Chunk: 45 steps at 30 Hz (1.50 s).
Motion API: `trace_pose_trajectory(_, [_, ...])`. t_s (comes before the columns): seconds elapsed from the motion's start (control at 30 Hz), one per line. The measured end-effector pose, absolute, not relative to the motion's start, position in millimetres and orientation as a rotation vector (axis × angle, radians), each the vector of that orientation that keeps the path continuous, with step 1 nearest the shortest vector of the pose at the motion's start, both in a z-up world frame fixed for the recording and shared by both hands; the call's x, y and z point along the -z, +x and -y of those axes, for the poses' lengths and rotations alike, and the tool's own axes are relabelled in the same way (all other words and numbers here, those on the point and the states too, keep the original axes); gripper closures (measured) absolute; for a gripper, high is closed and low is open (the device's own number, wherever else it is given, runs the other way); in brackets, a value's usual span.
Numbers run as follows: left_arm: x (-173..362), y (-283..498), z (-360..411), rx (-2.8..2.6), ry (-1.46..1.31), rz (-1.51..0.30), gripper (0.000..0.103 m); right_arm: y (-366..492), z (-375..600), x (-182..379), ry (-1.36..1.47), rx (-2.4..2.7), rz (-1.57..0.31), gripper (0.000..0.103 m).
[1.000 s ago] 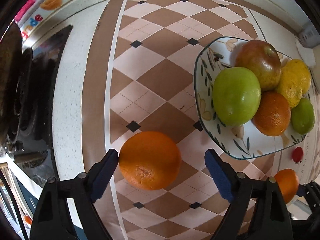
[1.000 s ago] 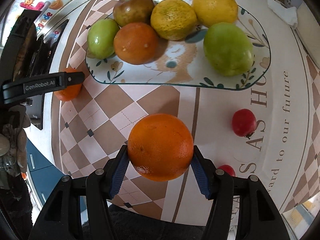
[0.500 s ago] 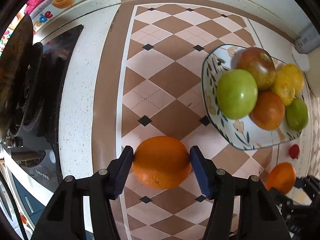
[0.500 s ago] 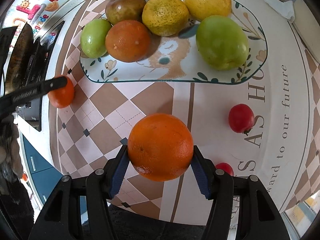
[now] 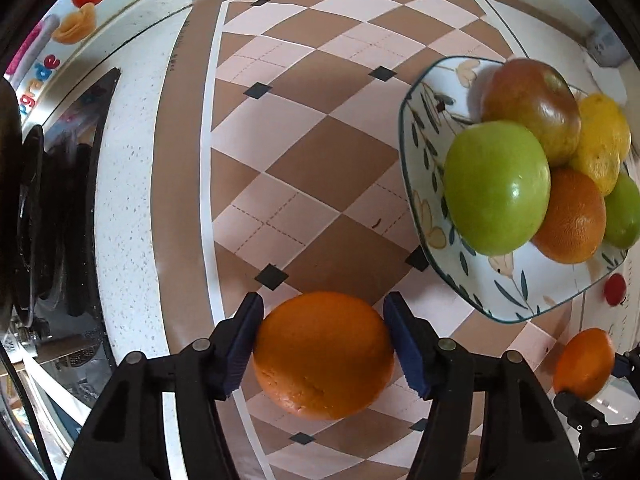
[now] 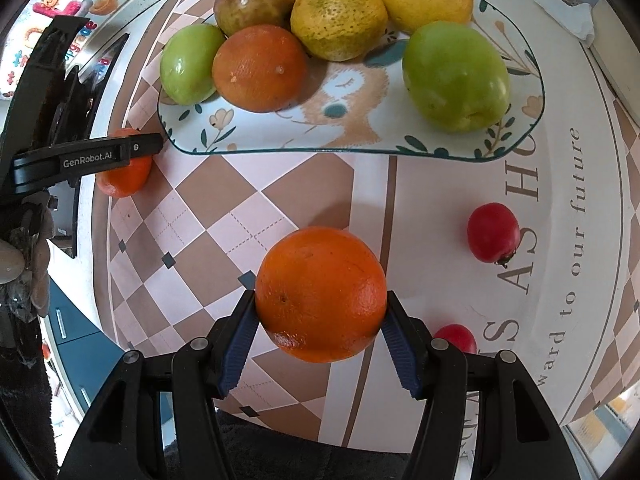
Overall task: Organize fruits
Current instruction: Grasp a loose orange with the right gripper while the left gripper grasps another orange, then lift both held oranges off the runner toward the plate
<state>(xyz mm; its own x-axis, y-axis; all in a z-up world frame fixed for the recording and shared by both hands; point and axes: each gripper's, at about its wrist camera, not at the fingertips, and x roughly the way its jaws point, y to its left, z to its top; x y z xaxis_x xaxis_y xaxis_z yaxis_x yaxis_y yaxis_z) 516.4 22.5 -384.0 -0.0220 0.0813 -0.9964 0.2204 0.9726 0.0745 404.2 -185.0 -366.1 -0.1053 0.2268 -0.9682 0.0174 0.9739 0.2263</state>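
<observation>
My left gripper (image 5: 323, 340) is shut on an orange (image 5: 324, 354) and holds it over the checkered mat, left of the floral plate (image 5: 424, 208). The same orange shows in the right wrist view (image 6: 128, 176) behind the left gripper's finger. My right gripper (image 6: 320, 320) is shut on a second orange (image 6: 320, 294), held above the mat in front of the plate (image 6: 360, 140). The second orange also shows in the left wrist view (image 5: 584, 364). The plate holds several fruits: green apples, an orange, yellow citrus and a dark red-brown fruit.
Two small red fruits (image 6: 493, 233) (image 6: 456, 338) lie on the mat to the right of my right gripper. A dark stove (image 5: 52, 208) stands at the left. A white cloth (image 6: 564, 12) lies behind the plate on the right.
My left gripper closed on its orange and now holds it nearer the plate. My right gripper kept its orange and moved slightly closer to the plate.
</observation>
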Motion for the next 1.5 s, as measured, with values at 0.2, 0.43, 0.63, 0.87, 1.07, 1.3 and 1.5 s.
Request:
trace_pose_trajectory(0.2, [371, 494, -30, 0.088, 0.073, -1.653, 0.045, 400, 192, 364, 0.214, -0.172, -1.665, 0.04])
trace_pose_trajectory(0.43, [348, 454, -31, 0.114, -0.056, -1.643, 0.048, 397, 205, 369, 0.232, -0.153, -1.665, 0.04])
trace_pose_trajectory(0.63, [384, 445, -34, 0.101, -0.021, -1.701, 0.048, 397, 211, 374, 0.241, -0.15, -1.676, 0.039])
trace_pose_trajectory(0.87, [356, 440, -61, 0.119, -0.19, -1.653, 0.048, 395, 213, 372, 0.252, -0.151, -1.683, 0.039])
trace_pose_trajectory(1.07, [315, 421, -84, 0.146, -0.277, -1.612, 0.029, 390, 213, 368, 0.278, -0.173, -1.689, 0.039])
trace_pose_trajectory(1.3, [357, 413, -63, 0.113, -0.232, -1.697, 0.029, 385, 209, 375, 0.28, -0.183, -1.711, 0.039])
trace_pose_trajectory(1.5, [366, 411, -41, 0.128, -0.111, -1.687, 0.045, 384, 213, 377, 0.297, -0.164, -1.714, 0.039])
